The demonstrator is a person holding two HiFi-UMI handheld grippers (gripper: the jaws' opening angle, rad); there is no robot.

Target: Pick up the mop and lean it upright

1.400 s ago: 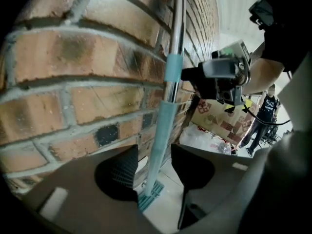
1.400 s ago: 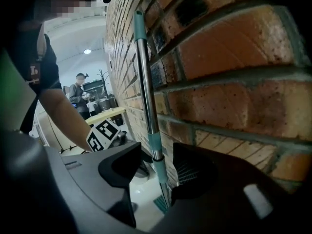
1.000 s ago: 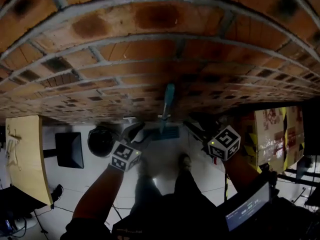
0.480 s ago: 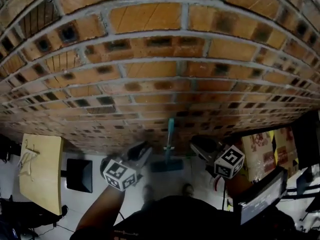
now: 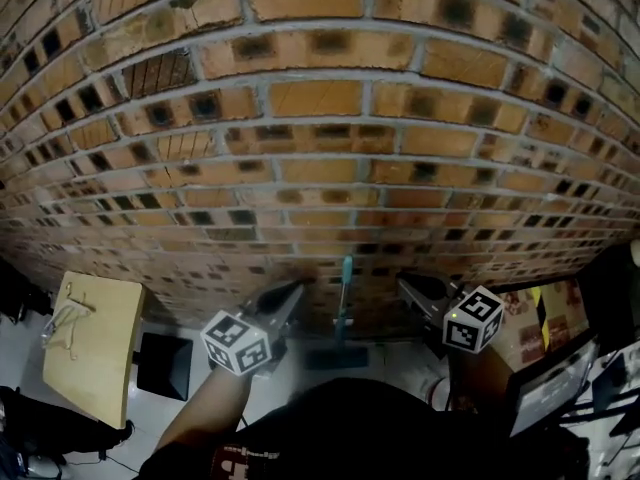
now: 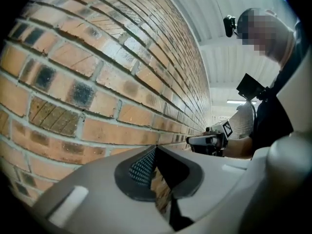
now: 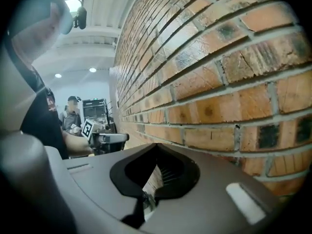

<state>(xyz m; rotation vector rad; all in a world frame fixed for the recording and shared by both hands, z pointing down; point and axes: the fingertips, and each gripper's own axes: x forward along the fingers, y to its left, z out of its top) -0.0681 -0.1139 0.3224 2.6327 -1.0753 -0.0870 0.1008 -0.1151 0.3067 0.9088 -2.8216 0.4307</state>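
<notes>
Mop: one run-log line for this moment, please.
mop: upright against brick wall, unheld | left gripper: jaws just closed, empty | right gripper: jaws just closed, empty | grippers: either side of mop

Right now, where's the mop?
In the head view the mop stands upright against the brick wall, low and central, between the left gripper and the right gripper.

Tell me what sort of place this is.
Likely an indoor workshop or lab space: a bare brick wall, a white panelled ceiling with lights, and a screen beside printed cardboard boxes.
</notes>
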